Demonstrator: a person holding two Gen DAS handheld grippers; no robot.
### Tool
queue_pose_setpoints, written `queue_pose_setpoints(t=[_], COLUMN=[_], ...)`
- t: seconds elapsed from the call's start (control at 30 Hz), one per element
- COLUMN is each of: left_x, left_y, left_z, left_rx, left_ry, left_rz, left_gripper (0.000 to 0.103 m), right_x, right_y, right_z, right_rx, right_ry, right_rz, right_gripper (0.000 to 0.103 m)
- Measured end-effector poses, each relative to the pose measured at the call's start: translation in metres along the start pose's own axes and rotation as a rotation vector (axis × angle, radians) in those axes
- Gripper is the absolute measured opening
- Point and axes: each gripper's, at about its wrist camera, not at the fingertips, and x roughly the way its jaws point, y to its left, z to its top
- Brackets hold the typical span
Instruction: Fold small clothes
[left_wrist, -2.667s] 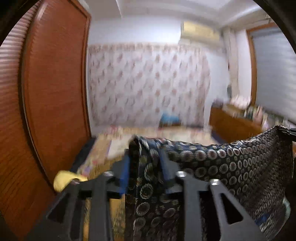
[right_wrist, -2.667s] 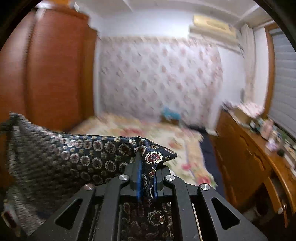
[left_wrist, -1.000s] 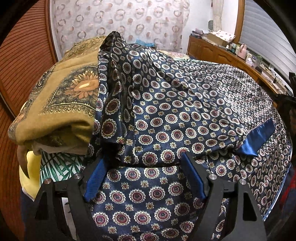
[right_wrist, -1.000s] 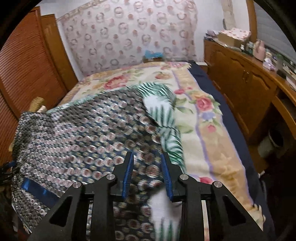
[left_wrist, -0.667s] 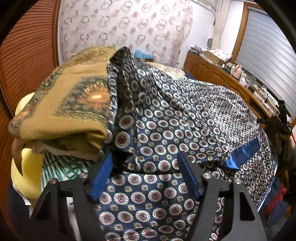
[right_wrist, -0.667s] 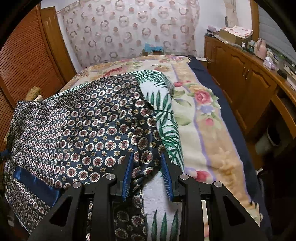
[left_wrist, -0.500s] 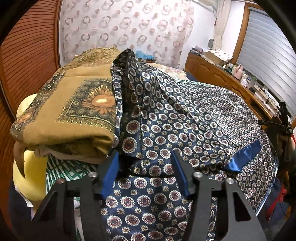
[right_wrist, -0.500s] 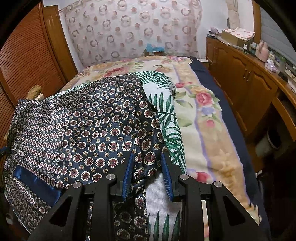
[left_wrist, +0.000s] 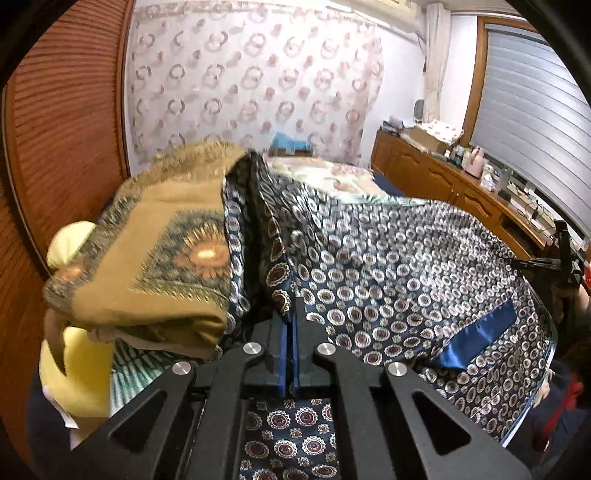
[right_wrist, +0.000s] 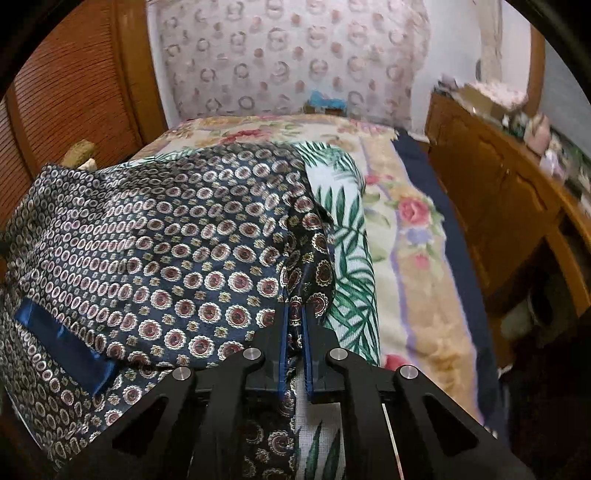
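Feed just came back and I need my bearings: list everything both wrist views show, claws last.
patterned garment: one, navy with medallions, spread over the bed
blue trim strip: one, on the garment's near left part
folded ochre cloth: one, stacked left of the garment
yellow item: one, under that stack
leaf-print cloth: one, white and green, beneath the garment
floral bedspread: one, cream
wooden cabinet: one, right of the bed
left claw: shut on the garment edge
right claw: shut on the garment edge

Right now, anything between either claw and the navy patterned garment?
Nothing visible. The left claw and right claw are each shut on an edge of the garment. A folded brown cloth sits just left of the left claw.
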Motion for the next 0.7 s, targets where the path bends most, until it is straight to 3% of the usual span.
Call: queue_pose_setpoints(t=[0.2, 0.43, 0.7], left_x=[-0.023, -0.035, -0.066], left_y=[-0.002, -0.009, -0.009], left_z=[0.008, 0.016, 0.013], left_rx=[-0.012, 0.002, 0.005], left_ry=[-0.062, -0.096, -0.15], left_rz=[-0.002, -0.014, -0.033], left_gripper=[0.002, 0.002, 0.002], right_x=[-0.032, -0.049, -0.074], right_y=[0.009, 0.012, 0.021], right_z=[0.01, 0.018, 0.004], right_rx=[-0.005, 0.006, -0.005], right_ry=[-0.117, -0.153, -0.208], right_rz=[0.052, 0.047, 0.123], right_gripper=[0.004, 0.004, 0.004])
